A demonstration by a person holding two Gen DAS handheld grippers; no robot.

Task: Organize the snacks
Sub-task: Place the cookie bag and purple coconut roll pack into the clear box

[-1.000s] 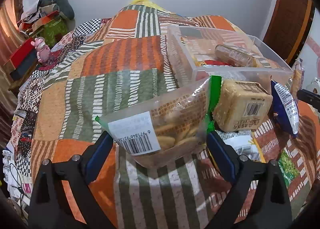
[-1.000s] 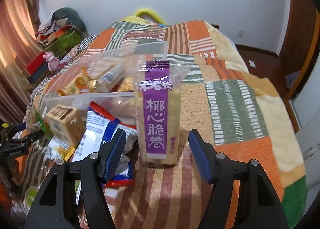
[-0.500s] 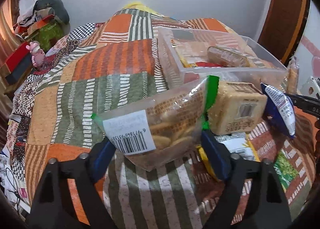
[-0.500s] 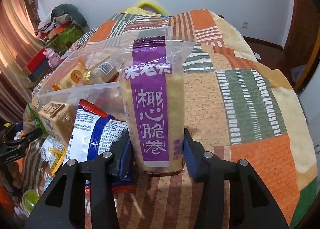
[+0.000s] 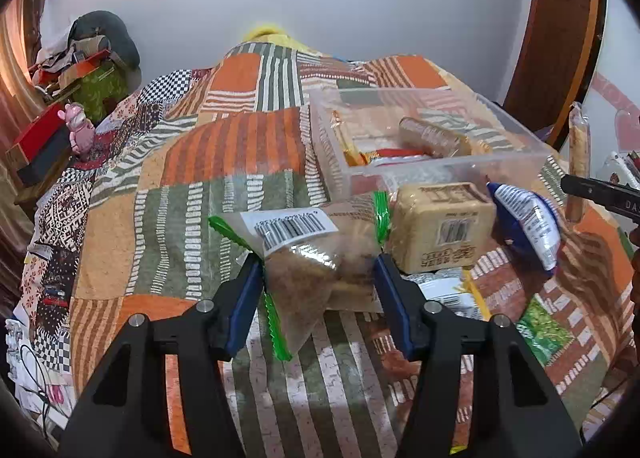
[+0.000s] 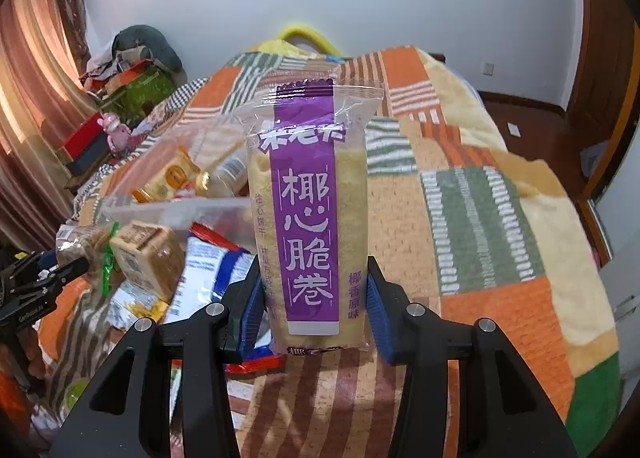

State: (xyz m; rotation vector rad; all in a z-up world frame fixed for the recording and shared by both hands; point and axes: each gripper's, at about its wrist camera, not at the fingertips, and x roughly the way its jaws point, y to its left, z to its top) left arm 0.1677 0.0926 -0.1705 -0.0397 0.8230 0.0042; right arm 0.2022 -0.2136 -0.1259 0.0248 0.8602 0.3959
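Observation:
My left gripper (image 5: 318, 274) is shut on a clear cookie bag (image 5: 316, 254) with green edges and a barcode label, held just above the quilt. My right gripper (image 6: 314, 290) is shut on a tall purple-striped wafer roll packet (image 6: 308, 217), held upright. A clear plastic bin (image 5: 420, 137) holding several snacks sits on the bed beyond both; it also shows in the right wrist view (image 6: 172, 209). A tan biscuit block (image 5: 440, 225) and a blue-white bag (image 5: 528, 221) lie in front of the bin.
A patchwork quilt (image 5: 200, 177) covers the bed. More snack packets (image 6: 136, 302) lie loose near the bin. A pink toy (image 5: 78, 125) and red boxes (image 5: 36, 141) stand at the left. A wooden door (image 5: 560, 17) is at the right.
Both grippers closed on their packets. The left one squeezed the cookie bag and the right one lifted the purple packet, which now looms closer.

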